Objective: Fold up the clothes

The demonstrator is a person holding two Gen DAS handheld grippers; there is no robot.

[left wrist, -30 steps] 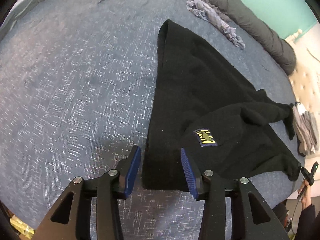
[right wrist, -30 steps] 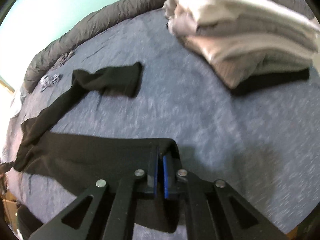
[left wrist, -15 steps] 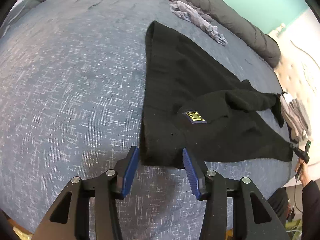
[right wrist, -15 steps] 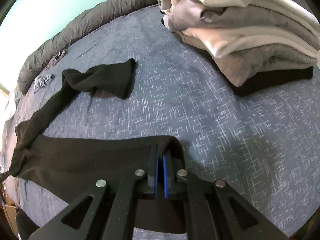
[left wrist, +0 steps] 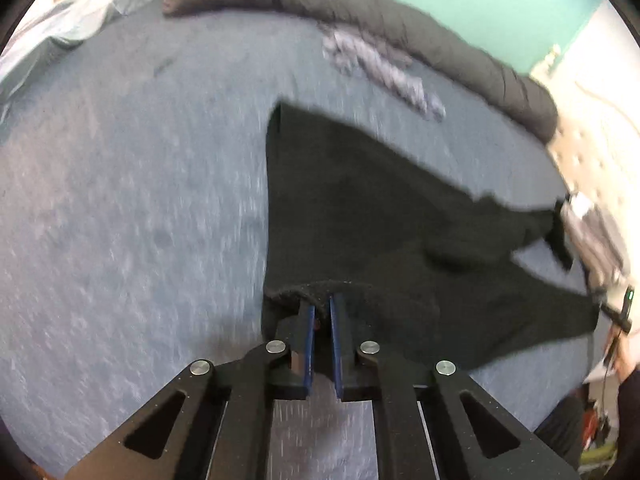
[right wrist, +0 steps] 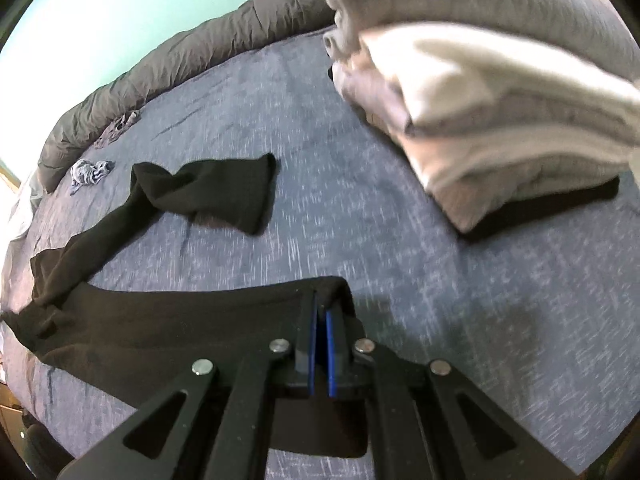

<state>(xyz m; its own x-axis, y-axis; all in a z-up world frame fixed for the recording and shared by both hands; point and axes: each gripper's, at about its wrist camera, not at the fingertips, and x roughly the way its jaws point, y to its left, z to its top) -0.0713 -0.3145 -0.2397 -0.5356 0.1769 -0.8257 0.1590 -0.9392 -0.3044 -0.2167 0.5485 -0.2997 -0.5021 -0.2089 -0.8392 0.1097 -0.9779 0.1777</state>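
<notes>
A black sweater [left wrist: 372, 208] lies spread on the blue bed cover [left wrist: 120, 200]. My left gripper [left wrist: 322, 308] is shut on the sweater's near edge, with the cloth bunched over the blue pads. In the right wrist view my right gripper [right wrist: 321, 312] is shut on another corner of the black sweater [right wrist: 180, 320]. One sleeve [right wrist: 216, 192] lies loose on the bed farther out.
A stack of folded grey and white clothes [right wrist: 500, 120] sits at the right; it also shows in the left wrist view [left wrist: 592, 236]. A rolled dark grey duvet [left wrist: 360, 12] lines the far edge, with a crumpled grey garment [left wrist: 380, 68] beside it.
My left gripper moved forward onto the sweater's near edge and closed on it, lifting the cloth. My right gripper stayed shut on its corner and shifted slightly.
</notes>
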